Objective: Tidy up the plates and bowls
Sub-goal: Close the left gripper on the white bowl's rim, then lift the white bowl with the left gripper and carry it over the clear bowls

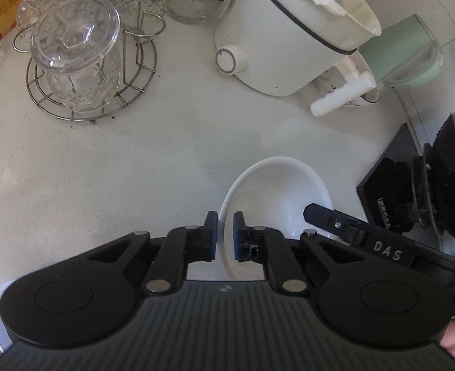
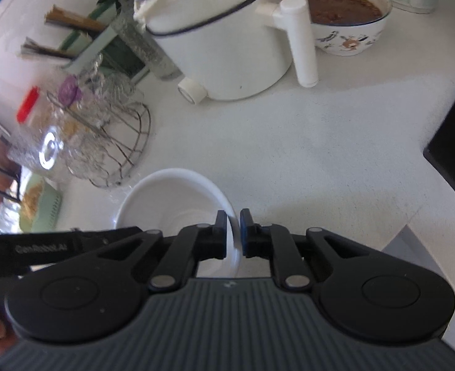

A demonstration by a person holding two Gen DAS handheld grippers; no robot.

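Observation:
A plain white bowl [image 1: 276,191] hangs just above the white counter, gripped from both sides. My left gripper [image 1: 225,236] is shut on the bowl's left rim, which runs between its blue pads. In the right wrist view the same white bowl [image 2: 171,201] shows with my right gripper [image 2: 233,232] shut on its right rim. The other gripper's black finger [image 1: 335,222] reaches over the bowl's far side in the left wrist view. The bowl's underside is hidden.
A white electric pot [image 1: 289,37] with a side handle stands at the back, a wire rack of glass cups [image 1: 75,61] to its left. Behind the pot sits a patterned bowl of brown food [image 2: 345,15]. A black stovetop [image 1: 391,182] and a pan lie right.

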